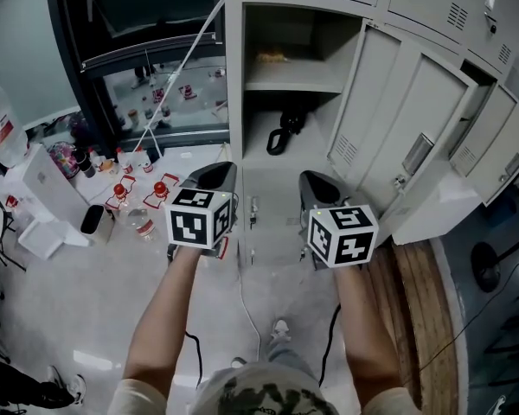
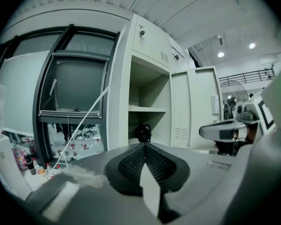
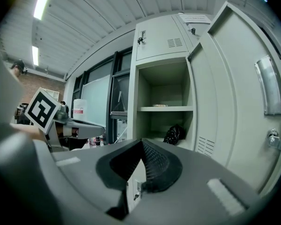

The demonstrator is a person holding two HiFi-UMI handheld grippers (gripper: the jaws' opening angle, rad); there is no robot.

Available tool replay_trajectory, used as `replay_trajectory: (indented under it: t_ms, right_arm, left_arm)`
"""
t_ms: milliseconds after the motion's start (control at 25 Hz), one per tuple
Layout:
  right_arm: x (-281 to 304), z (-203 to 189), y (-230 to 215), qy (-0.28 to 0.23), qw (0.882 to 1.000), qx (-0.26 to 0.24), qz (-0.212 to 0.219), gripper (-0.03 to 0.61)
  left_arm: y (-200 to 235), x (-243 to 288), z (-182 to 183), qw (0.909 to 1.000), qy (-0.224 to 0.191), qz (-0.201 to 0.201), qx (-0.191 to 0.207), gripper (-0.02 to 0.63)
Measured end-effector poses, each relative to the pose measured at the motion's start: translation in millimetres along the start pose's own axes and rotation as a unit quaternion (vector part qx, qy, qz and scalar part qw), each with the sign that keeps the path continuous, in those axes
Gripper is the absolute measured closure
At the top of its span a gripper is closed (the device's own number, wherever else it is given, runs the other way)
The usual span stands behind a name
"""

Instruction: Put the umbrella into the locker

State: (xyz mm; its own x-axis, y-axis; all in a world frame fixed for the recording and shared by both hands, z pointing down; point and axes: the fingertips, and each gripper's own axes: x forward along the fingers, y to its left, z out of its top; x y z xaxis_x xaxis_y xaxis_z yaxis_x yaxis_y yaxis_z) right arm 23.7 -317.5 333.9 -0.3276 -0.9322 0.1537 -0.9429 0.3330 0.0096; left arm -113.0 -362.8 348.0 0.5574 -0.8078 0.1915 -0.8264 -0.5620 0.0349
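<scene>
1. As far as I can tell, the main bit is done: the black umbrella [image 1: 284,132] is lying inside the locker [image 1: 233,102], in the compartment under the shelf [image 1: 294,85], toward the back.
2. Left claw [image 1: 216,171] is closed with nothing in it. It sits out in front of the locker, well apart from the umbrella.
3. Right claw [image 1: 316,180] is the same deal: pads together, empty, level with the left one.
4. The locker door [image 1: 398,137] is swung wide open. Shutting it looks like the only thing left, though the task line doesn't actually ask for that.
</scene>
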Motion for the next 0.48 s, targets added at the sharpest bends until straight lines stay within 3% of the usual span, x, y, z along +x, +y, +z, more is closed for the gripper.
replay_trajectory:
  t_ms: [480]
  right_arm:
    - [-7.8, 0.6, 1.9, -0.003, 1.0, 0.004, -0.002, 0.581]
  left_arm:
    - [-6.3, -3.5, 4.8, 1.0, -0.004, -0.004, 0.005, 0.607]
